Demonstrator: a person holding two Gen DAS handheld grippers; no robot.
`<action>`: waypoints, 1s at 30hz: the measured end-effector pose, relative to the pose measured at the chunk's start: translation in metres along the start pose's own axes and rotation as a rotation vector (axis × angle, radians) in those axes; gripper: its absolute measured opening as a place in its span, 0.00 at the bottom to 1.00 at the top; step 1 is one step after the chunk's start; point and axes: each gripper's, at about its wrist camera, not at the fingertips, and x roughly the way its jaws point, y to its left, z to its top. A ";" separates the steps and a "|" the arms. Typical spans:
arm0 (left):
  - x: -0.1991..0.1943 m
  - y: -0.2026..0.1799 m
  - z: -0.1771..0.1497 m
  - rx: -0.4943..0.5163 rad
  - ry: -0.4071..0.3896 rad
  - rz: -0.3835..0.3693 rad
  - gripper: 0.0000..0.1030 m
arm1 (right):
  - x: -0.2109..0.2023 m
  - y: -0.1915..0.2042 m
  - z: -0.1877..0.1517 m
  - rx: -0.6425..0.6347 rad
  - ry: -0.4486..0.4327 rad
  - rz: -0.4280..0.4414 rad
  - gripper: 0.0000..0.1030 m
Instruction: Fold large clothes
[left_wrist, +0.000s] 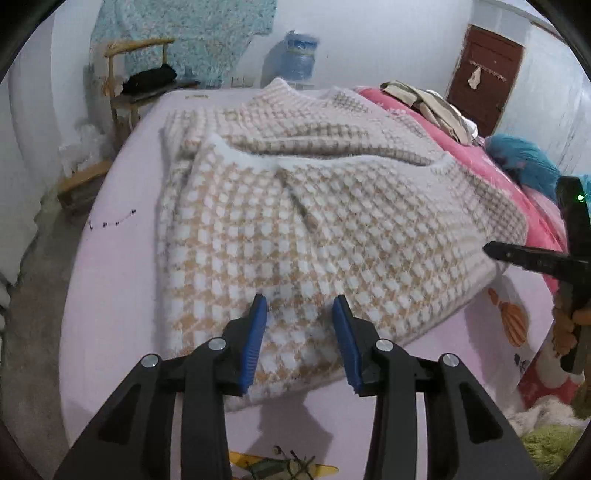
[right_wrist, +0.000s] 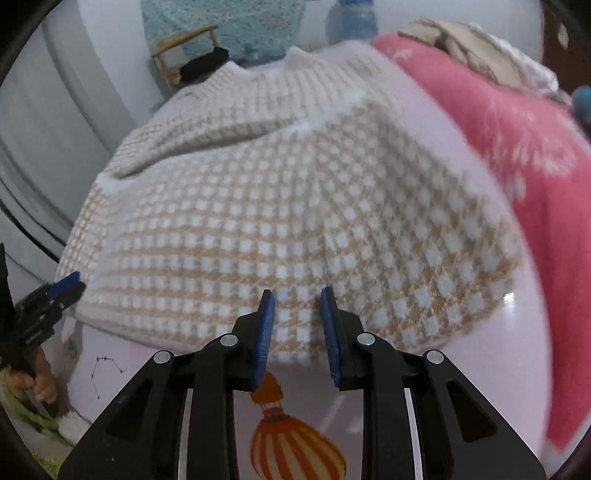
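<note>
Left hand-held gripper (left_wrist: 299, 301): jaws part open, blue pads (left_wrist: 258, 325) hanging over the near edge of the checked sweater (left_wrist: 295, 206), no fabric clamped between them, nothing held. Right hand-held gripper (right_wrist: 295, 295): jaws also part open, a bit narrower than the left, pads (right_wrist: 266, 325) over the sweater's near hem, gap between them shows only the knit below, nothing gripped. Cannot tell whether either set of tips is touching the cloth. Sweater is white-and-tan check, lying spread on the bed (left_wrist: 110, 258) over a pale lilac sheet, already doubled over with a white ribbed band (left_wrist: 295, 160) running across the middle and the collar end toward the far wall. Each gripper shows in the other's view, at the frame edge. A hand (right_wrist: 40, 380) shows at the left edge of the right wrist view. Pink blanket (right_wrist: 517, 147) along the right side of the sweater, some beige clothes (left_wrist: 424, 99) piled on it. Balloon print (right_wrist: 291, 443) on the sheet just below the right gripper. Wooden chair (left_wrist: 125, 92) and water bottle (left_wrist: 299, 59) by the far wall. Right view is motion-blurred.
</note>
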 end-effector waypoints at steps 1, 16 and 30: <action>0.000 -0.004 0.001 0.024 0.005 0.017 0.37 | -0.001 0.000 0.001 -0.010 0.005 -0.003 0.22; -0.028 0.034 0.007 -0.137 -0.039 0.035 0.38 | -0.035 -0.029 0.007 0.029 -0.067 -0.138 0.27; -0.037 0.052 0.025 -0.182 -0.020 0.158 0.43 | -0.046 -0.067 0.034 0.193 -0.115 -0.057 0.45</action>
